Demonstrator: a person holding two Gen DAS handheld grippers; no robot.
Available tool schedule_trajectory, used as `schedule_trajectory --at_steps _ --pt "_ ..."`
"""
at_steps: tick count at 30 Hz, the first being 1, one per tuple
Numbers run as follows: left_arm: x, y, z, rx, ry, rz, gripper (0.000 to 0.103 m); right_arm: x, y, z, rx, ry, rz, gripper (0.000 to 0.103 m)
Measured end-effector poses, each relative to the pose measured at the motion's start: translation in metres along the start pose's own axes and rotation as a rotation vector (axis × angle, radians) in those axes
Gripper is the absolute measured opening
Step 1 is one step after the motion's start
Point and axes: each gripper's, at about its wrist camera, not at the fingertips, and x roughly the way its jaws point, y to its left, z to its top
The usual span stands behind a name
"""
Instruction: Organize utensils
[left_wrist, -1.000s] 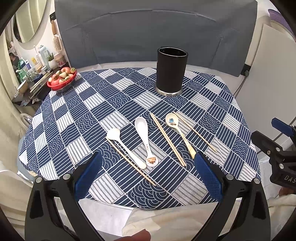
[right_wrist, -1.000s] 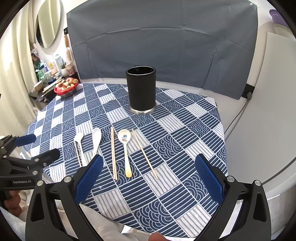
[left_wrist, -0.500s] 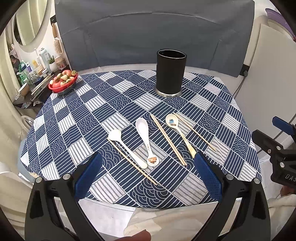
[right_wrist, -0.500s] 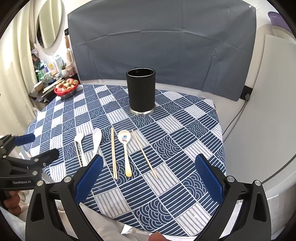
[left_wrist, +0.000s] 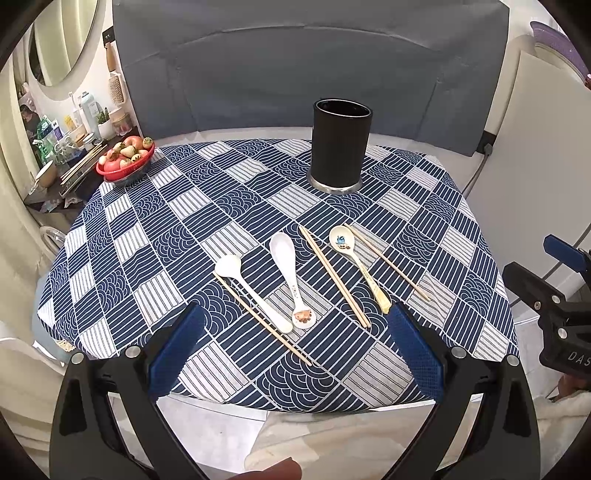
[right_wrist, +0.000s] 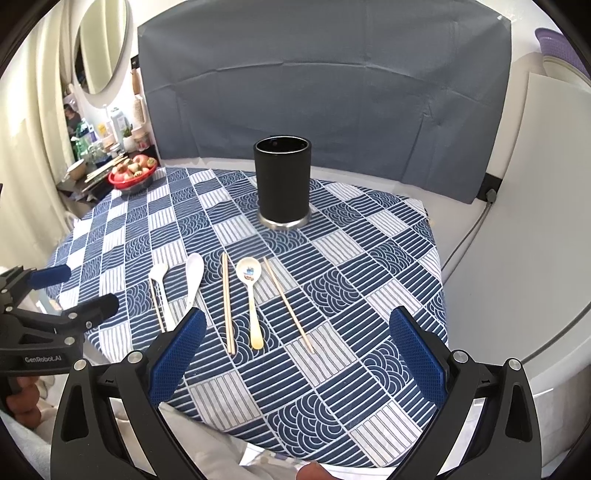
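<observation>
A black cylindrical holder (left_wrist: 340, 146) (right_wrist: 282, 182) stands upright at the back middle of the blue patterned tablecloth (left_wrist: 147, 236) (right_wrist: 369, 295). Near the front edge lie a small white spoon (left_wrist: 251, 291) (right_wrist: 161, 291), a longer white spoon (left_wrist: 290, 273) (right_wrist: 193, 275), a cream spoon with a picture in its bowl (left_wrist: 356, 264) (right_wrist: 251, 295), and several wooden chopsticks (left_wrist: 334, 275) (right_wrist: 226, 301). My left gripper (left_wrist: 295, 347) and right gripper (right_wrist: 295, 350) both hover open over the front edge, holding nothing.
A red bowl of fruit (left_wrist: 125, 160) (right_wrist: 133, 173) sits at the table's back left corner. A cluttered shelf (left_wrist: 70, 155) stands beyond it. A grey padded backrest (left_wrist: 295, 62) rises behind the table, and a white panel (left_wrist: 539, 147) is at the right.
Both views have drifted slightly, so the table sits a little lower in the frame. No utensil has moved and both grippers stay open.
</observation>
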Motion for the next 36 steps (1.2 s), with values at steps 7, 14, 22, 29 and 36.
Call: schedule_trajectory --at_steps 7,14,22,29,36 --pt "-0.003 0.008 0.002 -0.024 -0.017 0.025 0.097 -0.006 -0.004 0.001 0.007 -0.015 -0.026 0.095" --pt "0.002 0.022 0.004 -0.070 0.013 0.037 0.097 -0.002 -0.018 0.005 0.029 0.013 -0.034 0.095" --pt "0.008 0.035 0.009 -0.088 0.036 0.078 0.097 0.013 -0.019 0.003 -0.018 0.062 -0.060 0.095" --pt "0.026 0.053 0.012 -0.130 0.083 0.116 0.097 0.036 -0.015 0.010 -0.062 0.100 -0.084 0.095" --pt "0.057 0.068 0.009 -0.212 0.182 0.132 0.097 0.070 -0.011 0.029 -0.121 0.155 -0.070 0.095"
